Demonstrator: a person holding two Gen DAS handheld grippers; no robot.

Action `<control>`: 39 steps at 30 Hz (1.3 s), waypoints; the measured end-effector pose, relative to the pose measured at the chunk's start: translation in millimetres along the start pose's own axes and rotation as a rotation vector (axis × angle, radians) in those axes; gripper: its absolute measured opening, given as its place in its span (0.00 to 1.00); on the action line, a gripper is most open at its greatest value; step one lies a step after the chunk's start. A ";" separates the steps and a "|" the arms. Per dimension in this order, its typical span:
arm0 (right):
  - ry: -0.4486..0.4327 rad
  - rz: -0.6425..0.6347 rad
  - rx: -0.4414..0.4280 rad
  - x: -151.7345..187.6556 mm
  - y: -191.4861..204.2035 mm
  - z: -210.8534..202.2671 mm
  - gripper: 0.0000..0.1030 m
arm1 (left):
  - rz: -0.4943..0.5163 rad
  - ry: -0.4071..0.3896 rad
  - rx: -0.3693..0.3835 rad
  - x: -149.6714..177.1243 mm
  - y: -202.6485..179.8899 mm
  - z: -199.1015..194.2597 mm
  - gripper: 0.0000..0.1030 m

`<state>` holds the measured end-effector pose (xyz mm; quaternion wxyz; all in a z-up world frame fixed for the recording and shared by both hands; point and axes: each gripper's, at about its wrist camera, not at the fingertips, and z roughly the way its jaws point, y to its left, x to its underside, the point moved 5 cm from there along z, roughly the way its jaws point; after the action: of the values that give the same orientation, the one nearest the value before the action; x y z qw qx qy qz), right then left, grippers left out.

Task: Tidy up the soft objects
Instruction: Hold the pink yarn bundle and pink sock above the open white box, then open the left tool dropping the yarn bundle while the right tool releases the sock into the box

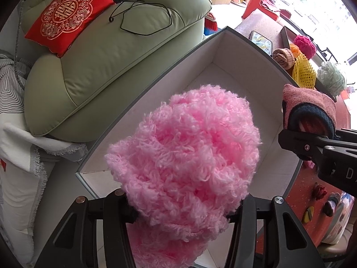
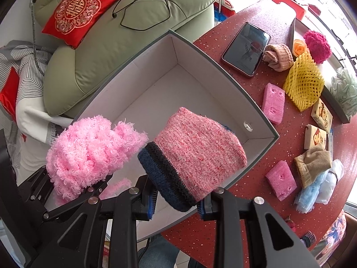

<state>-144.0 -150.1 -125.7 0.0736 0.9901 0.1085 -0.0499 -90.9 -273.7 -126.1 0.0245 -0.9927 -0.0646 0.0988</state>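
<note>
A fluffy light pink yarn bundle (image 1: 185, 154) fills the left wrist view, and my left gripper (image 1: 180, 212) is shut on its lower part above the box. The same pink bundle (image 2: 89, 151) shows at the left of the right wrist view. My right gripper (image 2: 176, 203) is shut on a pink knitted sock with a dark blue cuff (image 2: 196, 156), also hanging over the box; in the left wrist view the sock (image 1: 310, 114) appears at the right. Below both lies an open grey box with a white inside (image 2: 156, 93), its floor bare where visible.
On the red speckled table (image 2: 223, 230) lie a phone (image 2: 245, 49), pink sponges (image 2: 273, 102), a yellow foam net (image 2: 303, 84), a tan rolled sock (image 2: 279, 57), a magenta yarn ball (image 2: 316, 44), small printed boxes (image 2: 321, 111) and a beige sock (image 2: 312, 163). A green sofa (image 2: 111, 51) with a red cushion (image 2: 75, 11) stands behind.
</note>
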 end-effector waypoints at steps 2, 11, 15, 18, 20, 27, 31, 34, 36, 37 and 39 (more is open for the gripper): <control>0.002 0.002 0.001 -0.9 -0.7 0.8 0.30 | 0.001 0.002 -0.001 -0.5 -0.1 0.8 0.51; 0.015 0.006 0.001 -3.2 -2.1 4.3 0.30 | 0.012 0.015 -0.008 -0.1 -3.3 3.9 0.51; 0.017 0.012 -0.016 -3.8 -2.7 6.0 0.30 | 0.016 0.024 -0.013 -0.1 -3.8 5.3 0.51; 0.019 0.005 -0.008 -4.3 -3.6 7.8 0.30 | 0.014 0.029 -0.015 -0.8 -4.2 6.6 0.51; 0.021 0.004 -0.006 -4.7 -3.8 8.7 0.30 | 0.016 0.031 -0.016 -1.1 -5.0 7.5 0.51; 0.028 0.005 0.003 -5.3 -3.7 11.9 0.30 | 0.015 0.039 -0.022 -0.8 -5.6 10.7 0.51; 0.031 0.005 0.006 -5.6 -4.0 14.3 0.30 | 0.013 0.044 -0.024 -1.0 -6.2 11.7 0.51; 0.035 0.002 0.009 -5.8 -3.8 17.0 0.30 | 0.011 0.046 -0.027 -1.4 -7.9 12.7 0.51; 0.037 0.002 0.011 -5.9 -3.6 18.2 0.30 | 0.008 0.044 -0.030 -1.1 -7.9 13.3 0.52; 0.037 0.002 0.012 -5.7 -3.5 18.6 0.30 | 0.008 0.043 -0.034 -0.8 -8.2 13.6 0.55; 0.035 0.001 0.015 -5.9 -3.1 18.3 0.30 | 0.008 0.040 -0.043 0.0 -8.3 13.5 0.57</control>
<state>-151.9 -151.1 -143.4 0.0643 0.9914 0.1089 -0.0335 -94.6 -265.0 -138.9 0.0043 -0.9950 -0.0623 0.0774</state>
